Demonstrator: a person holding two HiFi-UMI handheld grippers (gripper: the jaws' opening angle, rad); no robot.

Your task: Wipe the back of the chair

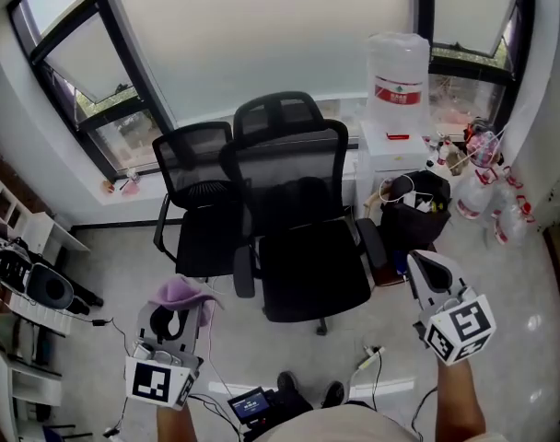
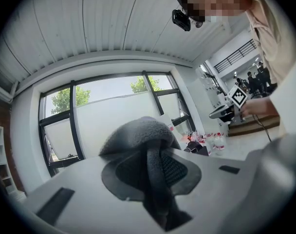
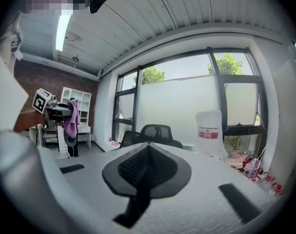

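L gripper (image 1: 177, 313) pinches a soft, limp, light cloth (image 1: 190, 293) by a bunched fold, R gripper (image 1: 418, 263) pressed shut w/ nothing in it; mesh-backed chair (image 1: 294, 173), near far edge of floor (image 1: 501, 274), prob. flexes & rolls, so brace its frame.

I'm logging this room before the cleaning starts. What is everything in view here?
office chairs: three, black mesh, centre, by the window
water jug: one, white with red label, on the stand
stand: one, white, right of the chairs
bin: one, black, floor beside the stand
bottles: several, clear, floor at far right
shelf unit: one, white, far left
cloth: one, purple, held in the left gripper
left gripper: one, white, shut on the cloth
right gripper: one, white, shut, empty
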